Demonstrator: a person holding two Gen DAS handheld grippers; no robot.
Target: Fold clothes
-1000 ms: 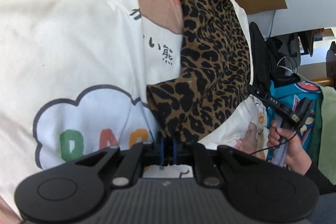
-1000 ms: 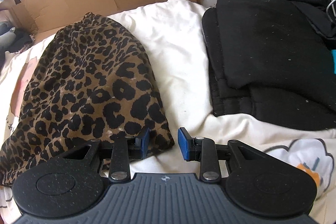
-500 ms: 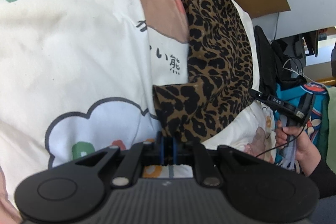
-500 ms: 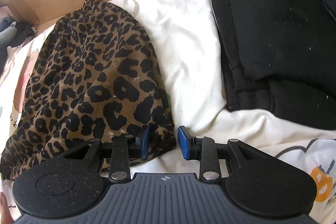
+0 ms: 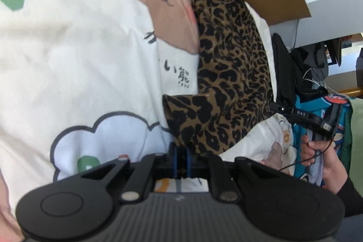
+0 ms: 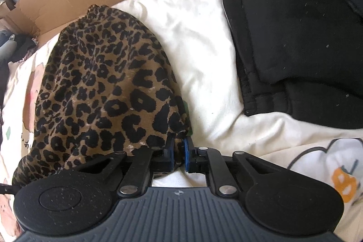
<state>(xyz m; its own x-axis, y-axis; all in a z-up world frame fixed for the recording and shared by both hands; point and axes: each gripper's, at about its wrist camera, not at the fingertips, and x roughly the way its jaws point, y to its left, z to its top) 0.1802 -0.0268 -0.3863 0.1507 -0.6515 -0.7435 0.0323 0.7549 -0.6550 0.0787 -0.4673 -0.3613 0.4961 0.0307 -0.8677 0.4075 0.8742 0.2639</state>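
my left gripper (image 5: 181, 157) and right gripper (image 6: 179, 154), fingers pinched on the leopard garment (image 6: 106, 92), hold its near corners; its length runs toward upper frame, over the bed (image 6: 199, 37).

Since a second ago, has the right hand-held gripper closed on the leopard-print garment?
Yes. The right hand-held gripper, open before, has shut on the leopard-print garment corner, nearer the black clothes.
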